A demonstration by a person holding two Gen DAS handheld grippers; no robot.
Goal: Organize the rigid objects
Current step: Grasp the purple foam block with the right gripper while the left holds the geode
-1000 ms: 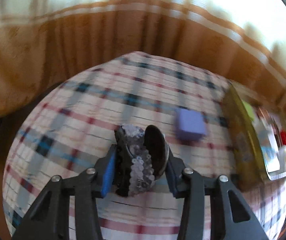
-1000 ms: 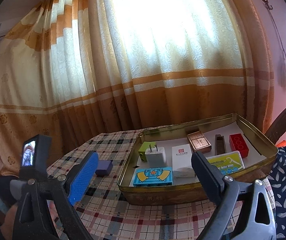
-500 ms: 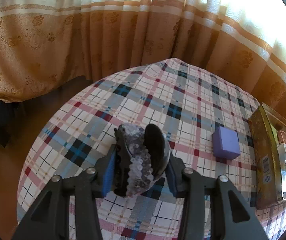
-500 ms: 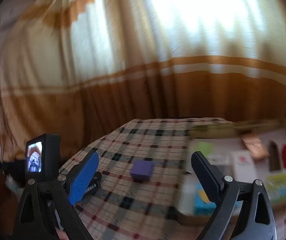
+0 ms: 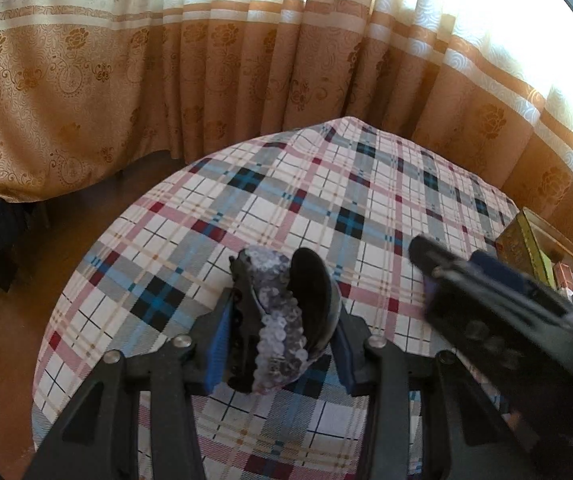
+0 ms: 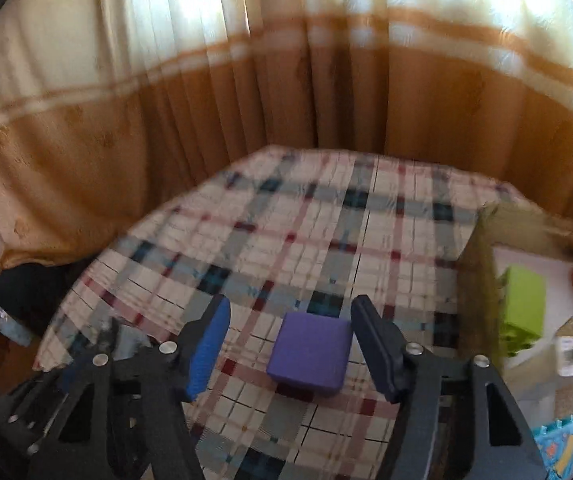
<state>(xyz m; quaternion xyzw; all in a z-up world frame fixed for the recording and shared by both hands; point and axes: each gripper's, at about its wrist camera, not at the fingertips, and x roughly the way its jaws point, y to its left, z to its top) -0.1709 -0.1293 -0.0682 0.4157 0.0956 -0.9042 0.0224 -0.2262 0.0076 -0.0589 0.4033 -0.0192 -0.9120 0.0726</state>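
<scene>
Left wrist view: the left gripper (image 5: 280,336) is clamped on a hair claw clip (image 5: 282,316), a dark plastic piece with a curved shell on its right side and a ridge of pale lilac sequins running down its middle. The clip sits upright between the 2 blue pads, above the plaid tablecloth (image 5: 286,208). A gold-patterned curtain (image 5: 206,80) hangs behind the table. The grip looks the same as 1 second ago. What differs is the right side of the picture: the right gripper (image 5: 442,276) now reaches in there, blurred, and covers the spot where the purple box lay half a second ago. The rim of a gold tin tray (image 5: 526,236) shows at the right edge.

Right wrist view: the right gripper (image 6: 290,348) has its jaws apart around a small purple box (image 6: 310,354), a matte, rounded cuboid lying flat on the tablecloth (image 6: 326,220). The jaws have just been closing, with the box between them; the right pad stands just beside the box, the blue left pad clearly apart from it. 1 second ago this view faced the tray from farther off; now the tray (image 6: 482,272) lies at the right edge, holding a lime-green block (image 6: 524,300). The left gripper (image 6: 102,344) shows at lower left.
</scene>
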